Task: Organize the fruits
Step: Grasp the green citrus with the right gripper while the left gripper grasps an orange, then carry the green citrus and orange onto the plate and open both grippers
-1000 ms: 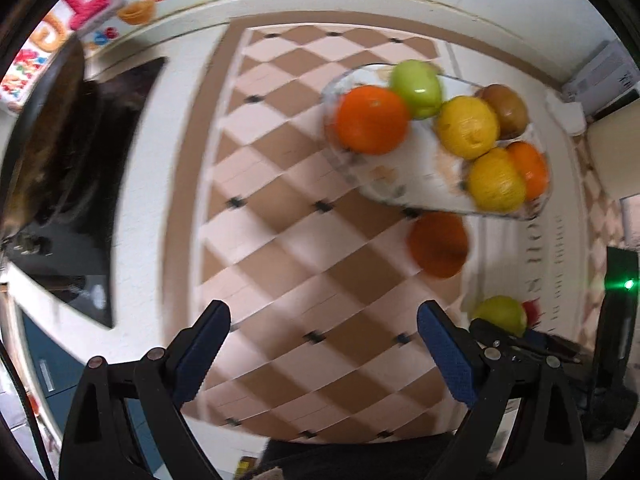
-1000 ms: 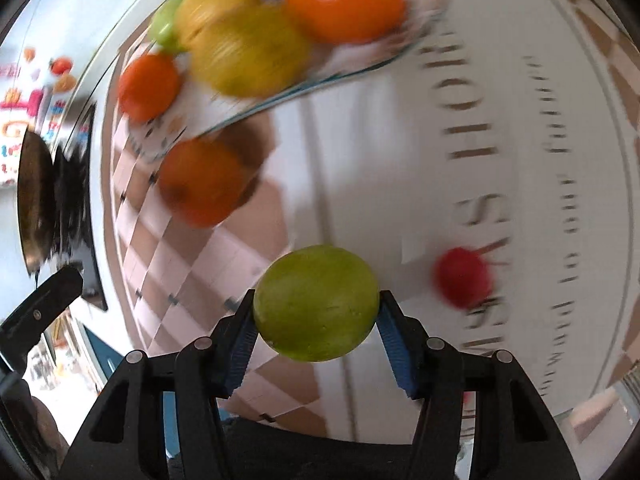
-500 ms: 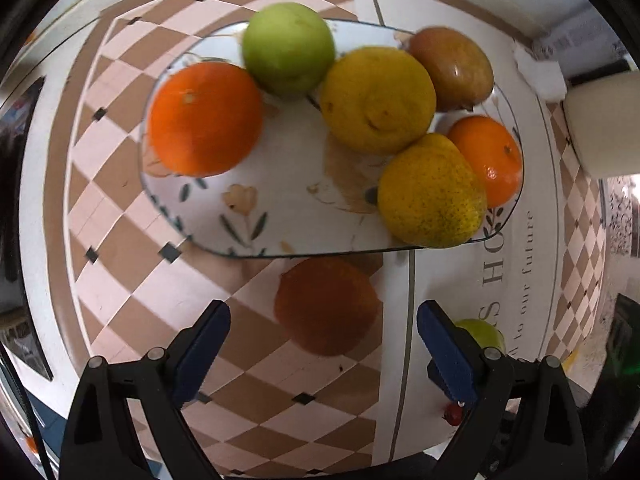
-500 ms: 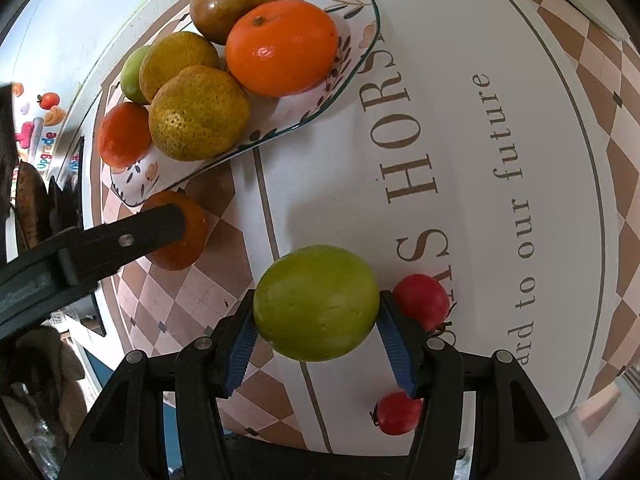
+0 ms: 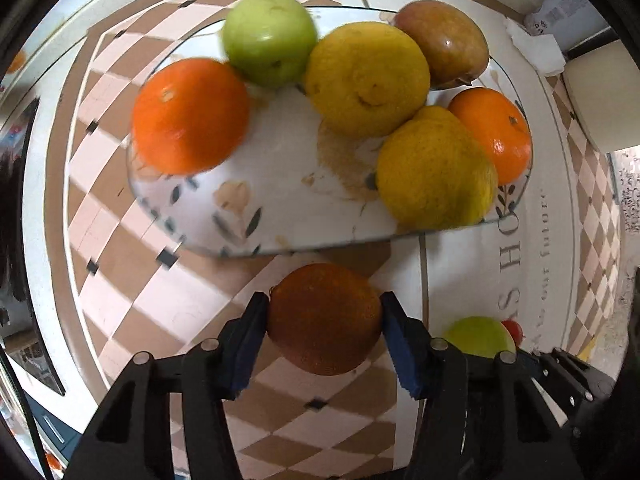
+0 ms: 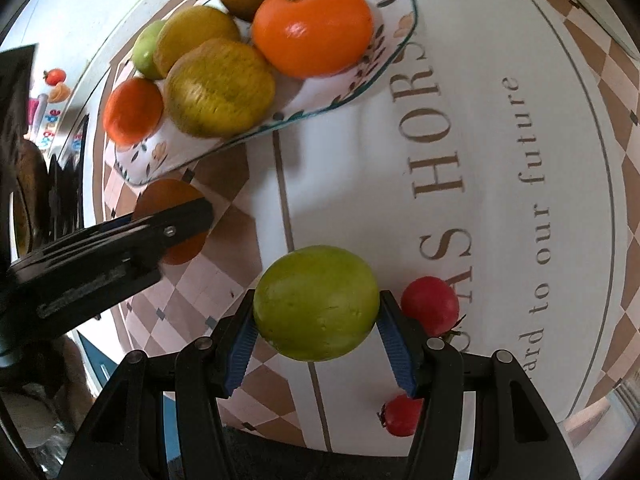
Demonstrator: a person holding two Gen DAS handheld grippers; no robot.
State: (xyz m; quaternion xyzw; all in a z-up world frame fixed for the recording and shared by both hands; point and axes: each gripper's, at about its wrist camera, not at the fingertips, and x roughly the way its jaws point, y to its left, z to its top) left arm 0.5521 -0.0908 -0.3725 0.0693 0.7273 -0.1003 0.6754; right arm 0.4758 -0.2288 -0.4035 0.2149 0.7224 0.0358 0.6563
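A floral oval plate (image 5: 280,216) holds several fruits: two oranges, a green apple (image 5: 270,38), two yellow citrus and a brownish fruit. My left gripper (image 5: 324,320) is shut on a dark orange (image 5: 324,316) just in front of the plate's near rim. My right gripper (image 6: 316,328) is shut on a green fruit (image 6: 316,302) and holds it above the cloth. The plate (image 6: 168,160) and the left gripper's finger (image 6: 176,228) on the dark orange (image 6: 168,200) show in the right wrist view. The green fruit also shows in the left wrist view (image 5: 480,336).
Two small red fruits (image 6: 430,304) (image 6: 402,414) lie on the tablecloth right of my right gripper. The table has a checkered, lettered cloth (image 6: 500,160). A white container (image 5: 604,96) stands at the right edge and dark objects (image 6: 24,160) at the left.
My left gripper moved forward onto the dark orange and shut on it. My right gripper kept hold of the green fruit and drifted slightly nearer the plate.
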